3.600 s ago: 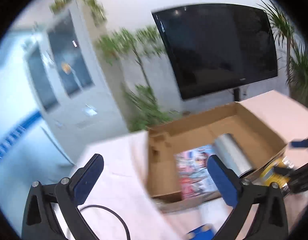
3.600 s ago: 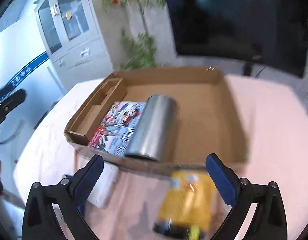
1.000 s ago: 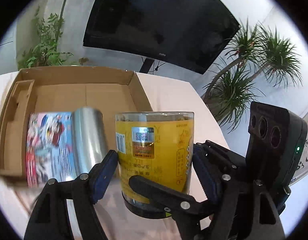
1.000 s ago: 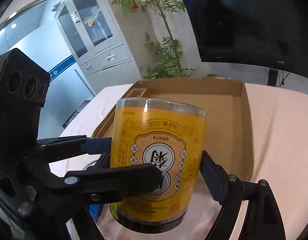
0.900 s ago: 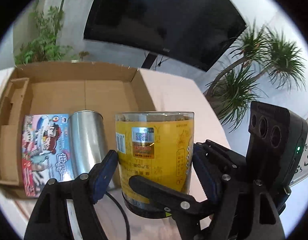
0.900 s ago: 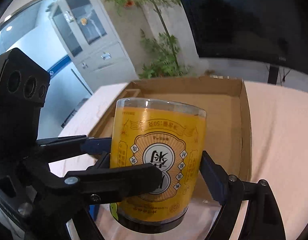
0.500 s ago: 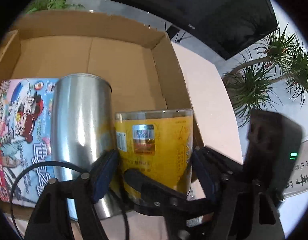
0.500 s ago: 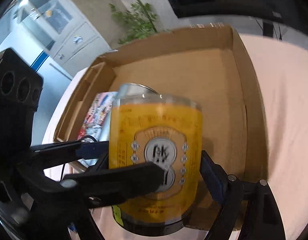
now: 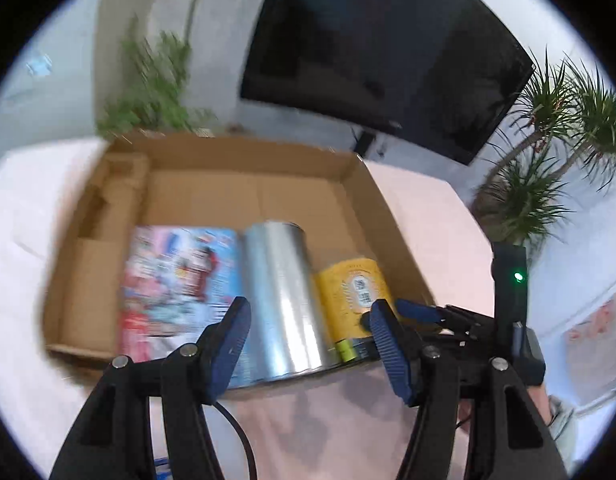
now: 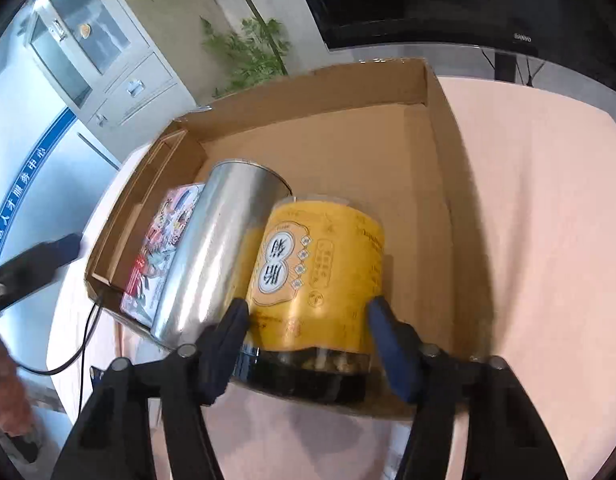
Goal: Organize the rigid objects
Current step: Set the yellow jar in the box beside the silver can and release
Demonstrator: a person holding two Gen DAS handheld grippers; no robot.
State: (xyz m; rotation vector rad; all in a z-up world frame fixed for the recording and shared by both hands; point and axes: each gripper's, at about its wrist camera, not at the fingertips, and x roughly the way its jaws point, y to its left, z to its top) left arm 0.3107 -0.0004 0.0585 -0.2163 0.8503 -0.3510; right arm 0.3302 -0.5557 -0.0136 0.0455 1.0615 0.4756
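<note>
A yellow-labelled jar (image 10: 320,272) lies on its side in the cardboard box (image 10: 440,128), against a silver can (image 10: 211,256) that lies beside a colourful booklet (image 10: 163,248). My right gripper (image 10: 308,320) has its blue pads at both sides of the jar's lower end, near the black lid. My left gripper (image 9: 308,344) is open and empty, drawn back in front of the box's near wall. In the left wrist view the jar (image 9: 352,296), the can (image 9: 279,296), the booklet (image 9: 175,276) and the box (image 9: 372,204) all show.
The box sits on a pink tablecloth (image 10: 540,240). A black cable (image 10: 83,336) runs along the box's left side. A TV (image 9: 380,56) and potted plants (image 9: 548,152) stand behind the table. A cabinet (image 10: 95,52) stands at the far left.
Both grippers carried the jar over the box and laid it down next to the silver can. My left gripper let go of the jar and pulled back.
</note>
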